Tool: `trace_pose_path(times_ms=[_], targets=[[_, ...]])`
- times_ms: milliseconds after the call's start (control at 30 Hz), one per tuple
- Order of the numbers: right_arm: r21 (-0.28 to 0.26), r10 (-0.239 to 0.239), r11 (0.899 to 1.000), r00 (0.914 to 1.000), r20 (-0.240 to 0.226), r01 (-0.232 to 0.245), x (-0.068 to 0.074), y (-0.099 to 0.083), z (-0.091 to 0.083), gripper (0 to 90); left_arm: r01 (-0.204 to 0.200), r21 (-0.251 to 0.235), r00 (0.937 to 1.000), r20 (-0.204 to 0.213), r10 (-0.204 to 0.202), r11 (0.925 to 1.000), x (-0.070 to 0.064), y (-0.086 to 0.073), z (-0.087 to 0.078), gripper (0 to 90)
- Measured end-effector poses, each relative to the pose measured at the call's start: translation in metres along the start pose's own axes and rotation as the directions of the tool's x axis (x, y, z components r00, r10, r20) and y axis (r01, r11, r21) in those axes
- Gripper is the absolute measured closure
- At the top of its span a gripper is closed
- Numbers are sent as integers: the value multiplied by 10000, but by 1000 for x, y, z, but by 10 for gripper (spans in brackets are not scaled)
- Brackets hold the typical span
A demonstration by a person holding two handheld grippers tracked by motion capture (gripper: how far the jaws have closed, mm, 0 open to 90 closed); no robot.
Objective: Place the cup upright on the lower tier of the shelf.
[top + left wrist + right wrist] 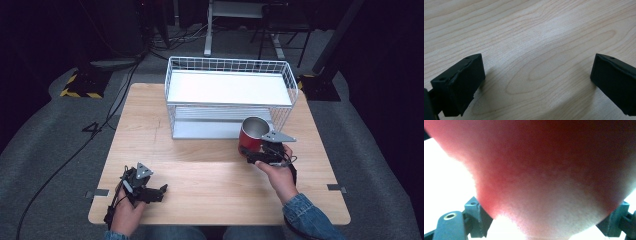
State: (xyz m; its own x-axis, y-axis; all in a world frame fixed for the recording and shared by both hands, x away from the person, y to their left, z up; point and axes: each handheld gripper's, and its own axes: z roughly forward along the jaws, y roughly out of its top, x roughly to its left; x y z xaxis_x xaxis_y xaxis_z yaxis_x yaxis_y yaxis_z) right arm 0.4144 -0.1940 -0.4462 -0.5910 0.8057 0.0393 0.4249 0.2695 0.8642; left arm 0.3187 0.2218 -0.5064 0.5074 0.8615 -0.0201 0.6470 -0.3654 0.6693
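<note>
A red metal cup (pixel 251 136) with a silver inside is held in front of the white wire rack (pixel 227 60), near its lower right corner. My right gripper (pixel 261 153) is shut on the cup from the near side. In the right gripper view the cup's red wall (pixel 544 170) presses close, with the right gripper (pixel 548 210) standing a jaw at each side of it. My left gripper (pixel 159 191) rests on the wooden table (pixel 200 170) near the front left. It is open (pixel 536 75), with only bare wood between its fingers (pixel 461 82).
The rack has a white upper shelf and a ribbed lower shelf, and takes up the table's back middle. Cables run over the grey floor at the left, past a yellow-and-black striped base (pixel 80 86). Desk legs stand behind the rack.
</note>
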Motion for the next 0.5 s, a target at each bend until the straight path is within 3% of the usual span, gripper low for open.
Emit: trace_pose_path(times_ms=[500], targets=[[202, -139, 9997, 9999, 75, 138, 2, 29, 44, 172, 27, 57, 10000, 63, -28, 10000, 0, 1, 1, 0]])
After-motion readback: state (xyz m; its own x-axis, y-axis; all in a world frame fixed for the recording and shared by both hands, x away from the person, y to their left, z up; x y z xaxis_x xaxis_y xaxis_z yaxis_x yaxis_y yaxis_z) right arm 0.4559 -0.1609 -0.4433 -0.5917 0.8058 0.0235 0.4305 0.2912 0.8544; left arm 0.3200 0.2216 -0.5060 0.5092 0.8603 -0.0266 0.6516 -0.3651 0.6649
